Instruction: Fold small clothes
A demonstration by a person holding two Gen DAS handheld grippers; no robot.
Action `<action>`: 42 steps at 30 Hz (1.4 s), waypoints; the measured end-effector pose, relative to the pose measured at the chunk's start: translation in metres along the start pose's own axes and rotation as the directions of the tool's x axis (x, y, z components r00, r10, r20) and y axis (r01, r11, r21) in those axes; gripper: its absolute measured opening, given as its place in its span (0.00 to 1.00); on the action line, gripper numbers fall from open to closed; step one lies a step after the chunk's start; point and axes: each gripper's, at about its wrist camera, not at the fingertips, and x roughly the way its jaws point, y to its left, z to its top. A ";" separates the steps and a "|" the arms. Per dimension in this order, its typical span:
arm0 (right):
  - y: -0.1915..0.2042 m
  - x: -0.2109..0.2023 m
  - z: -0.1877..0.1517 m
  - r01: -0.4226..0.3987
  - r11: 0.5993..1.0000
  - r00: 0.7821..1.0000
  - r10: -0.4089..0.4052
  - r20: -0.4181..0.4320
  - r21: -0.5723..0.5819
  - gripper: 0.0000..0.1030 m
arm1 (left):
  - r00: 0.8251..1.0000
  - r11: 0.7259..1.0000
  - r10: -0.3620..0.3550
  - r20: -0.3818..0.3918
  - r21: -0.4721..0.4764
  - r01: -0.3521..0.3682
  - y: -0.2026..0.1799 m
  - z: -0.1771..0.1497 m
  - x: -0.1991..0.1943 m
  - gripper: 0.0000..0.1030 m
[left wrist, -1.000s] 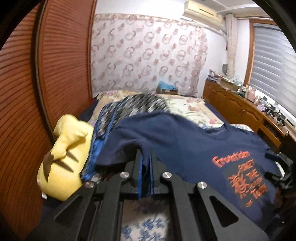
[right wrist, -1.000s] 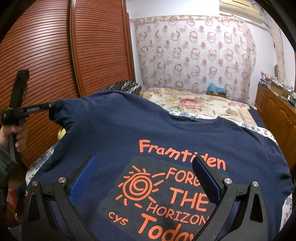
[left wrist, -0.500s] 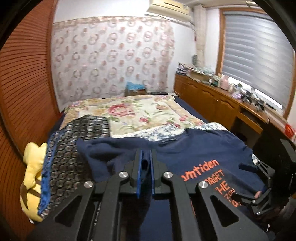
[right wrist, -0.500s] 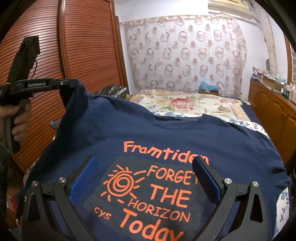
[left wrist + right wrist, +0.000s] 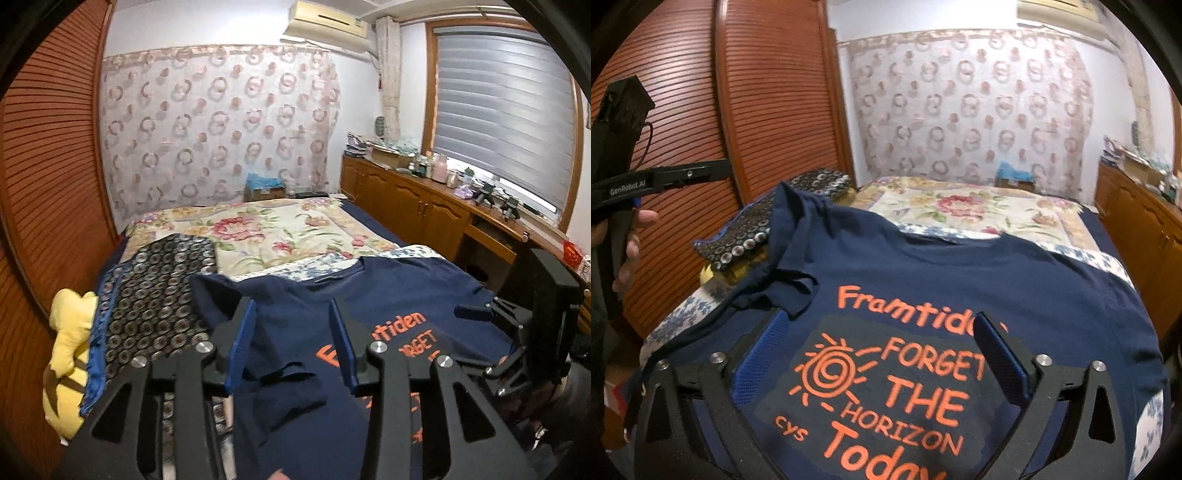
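Observation:
A navy T-shirt (image 5: 960, 273) with orange print lies face up on the bed; it also shows in the left wrist view (image 5: 399, 288). Its left sleeve (image 5: 790, 280) lies crumpled and folded inward on the shirt. My left gripper (image 5: 291, 332) is open and empty above that sleeve (image 5: 291, 391); it shows from the side in the right wrist view (image 5: 713, 168), held up left of the shirt. My right gripper (image 5: 879, 343) is open and empty, low over the printed chest; it shows at the right of the left wrist view (image 5: 491, 332).
A patterned dark pillow (image 5: 159, 291) and a yellow plush toy (image 5: 66, 369) lie left of the shirt. A floral bedspread (image 5: 280, 232) covers the far bed. Wooden louvred doors (image 5: 775, 110) stand left, a wooden cabinet (image 5: 424, 210) right.
My left gripper, shut on the sleeve before, has opened and let it drop onto the shirt. The sleeve now lies crumpled. The right gripper has stayed open over the print.

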 end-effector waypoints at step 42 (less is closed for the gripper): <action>0.039 0.166 0.104 -0.219 0.968 0.963 0.194 -0.189 -0.124 0.00 | 0.995 0.989 0.087 -0.043 -0.114 -0.091 0.045 -0.083 -0.010 0.49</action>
